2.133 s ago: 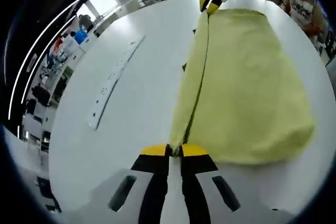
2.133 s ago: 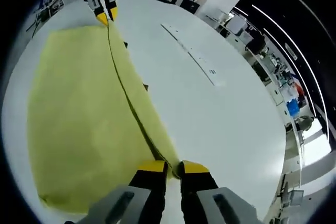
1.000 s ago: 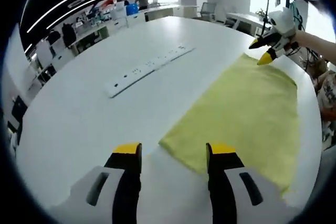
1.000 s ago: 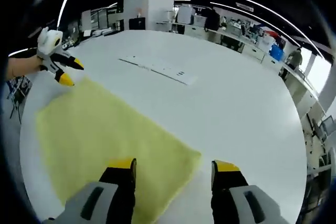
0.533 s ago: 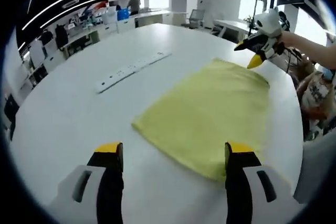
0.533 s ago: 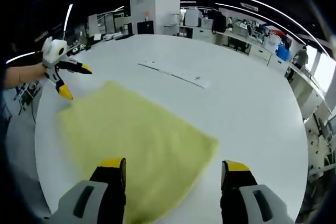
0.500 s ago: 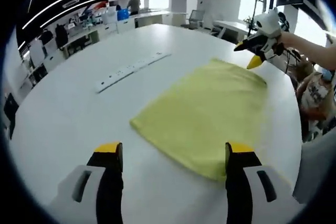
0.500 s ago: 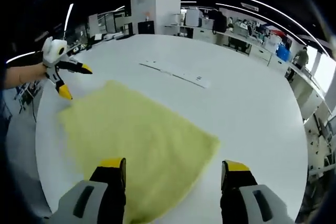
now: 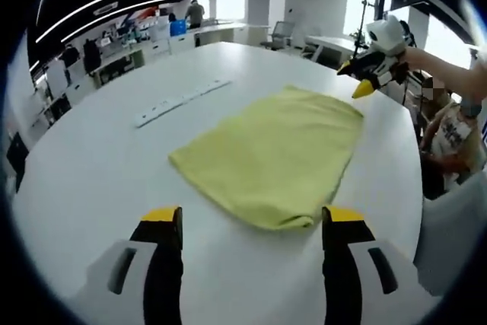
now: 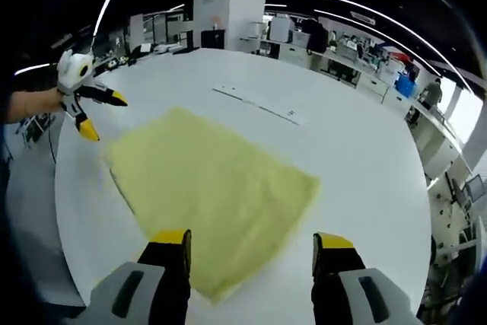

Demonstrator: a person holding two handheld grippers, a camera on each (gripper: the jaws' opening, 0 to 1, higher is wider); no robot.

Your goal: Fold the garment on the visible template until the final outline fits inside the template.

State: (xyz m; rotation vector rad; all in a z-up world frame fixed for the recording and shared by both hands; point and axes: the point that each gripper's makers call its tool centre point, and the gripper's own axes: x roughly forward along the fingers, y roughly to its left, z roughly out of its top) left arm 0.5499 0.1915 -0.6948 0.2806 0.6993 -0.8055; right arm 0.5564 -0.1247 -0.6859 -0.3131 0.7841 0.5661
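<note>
The cloth [image 9: 270, 159] is plain pale yellow, with no pattern. The counter [image 9: 91, 165] is white. Both claws have black jaws with yellow tips; a white strip [image 9: 179, 100] lies on the counter.

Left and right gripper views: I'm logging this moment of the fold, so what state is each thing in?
Yellow garment: folded flat on the table, held by neither gripper.
Left gripper: jaws open, empty, above the table short of the garment.
Right gripper: jaws open, empty, its yellow tips over the garment's near edge.
White table: bears the garment and a white strip.
White strip: lying flat, apart from the garment.
</note>
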